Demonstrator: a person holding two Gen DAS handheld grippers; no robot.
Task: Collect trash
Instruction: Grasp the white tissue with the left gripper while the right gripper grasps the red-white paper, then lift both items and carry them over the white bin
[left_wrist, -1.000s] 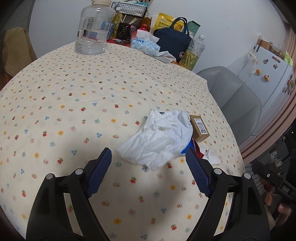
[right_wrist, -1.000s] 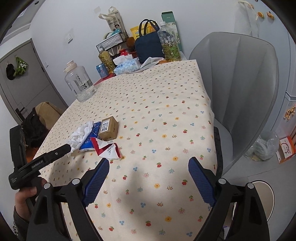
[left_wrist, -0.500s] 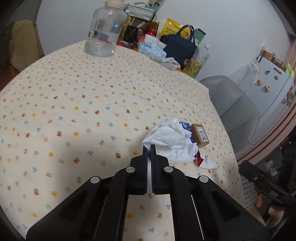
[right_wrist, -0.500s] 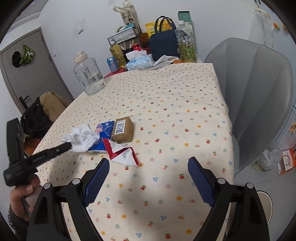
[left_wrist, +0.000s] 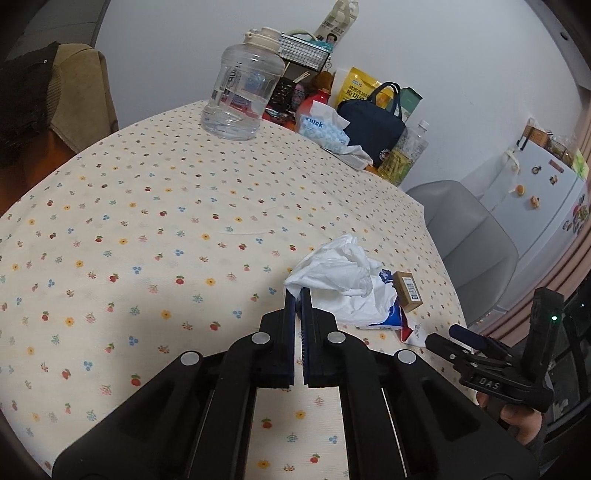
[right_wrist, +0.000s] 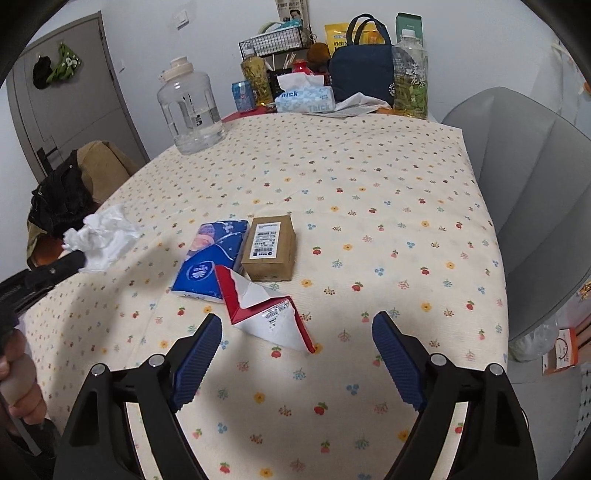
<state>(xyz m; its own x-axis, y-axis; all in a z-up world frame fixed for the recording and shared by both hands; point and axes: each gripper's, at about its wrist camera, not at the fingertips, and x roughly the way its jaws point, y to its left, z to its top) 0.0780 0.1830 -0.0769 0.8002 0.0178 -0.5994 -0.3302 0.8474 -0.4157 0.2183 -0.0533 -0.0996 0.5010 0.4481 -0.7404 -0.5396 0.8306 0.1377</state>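
Box (right_wrist: 269, 247) right of packet (right_wrist: 210, 258), wrapper (right_wrist: 266, 314) in front

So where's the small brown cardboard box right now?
In the right wrist view the brown cardboard box lies on the tablecloth left of centre, beside the blue tissue pack, just beyond the torn red and white wrapper.

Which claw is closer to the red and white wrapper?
Right. The right claw hangs open just in front of the wrapper; the left claw is off to its side, shut on the tissue.
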